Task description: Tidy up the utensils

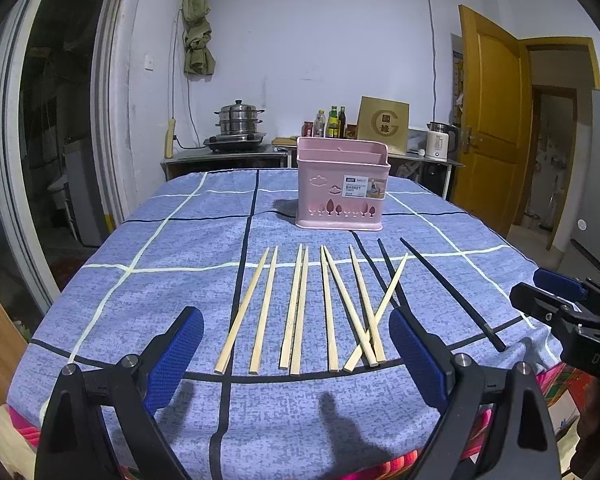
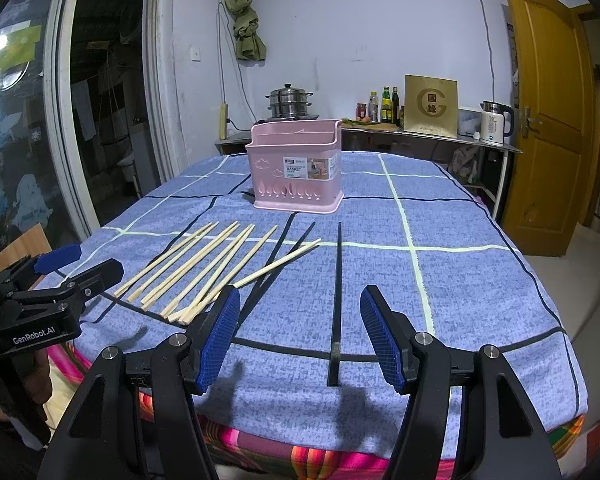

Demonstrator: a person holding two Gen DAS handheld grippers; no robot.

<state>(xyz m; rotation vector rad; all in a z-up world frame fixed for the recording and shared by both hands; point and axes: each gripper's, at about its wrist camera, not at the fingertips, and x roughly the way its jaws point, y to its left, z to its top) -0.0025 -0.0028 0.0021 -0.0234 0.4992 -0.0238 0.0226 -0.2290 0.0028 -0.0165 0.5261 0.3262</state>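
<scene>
Both claws stand wide apart and hold nothing — the left gripper point(image 1: 296, 354) hovers over the near ends of the pale chopsticks point(image 1: 300, 310), the right gripper point(image 2: 298, 334) over the near end of a single black chopstick point(image 2: 336, 300). All the sticks lie flat on the blue checked tablecloth point(image 1: 160, 280) near the table's front edge, roughly side by side; one pale stick crosses its neighbours and another black chopstick point(image 1: 388, 270) at a slant. The pink basket point(image 1: 342, 184) stands upright toward the far edge — well apart from the sticks, its front compartment showing nothing inside.
</scene>
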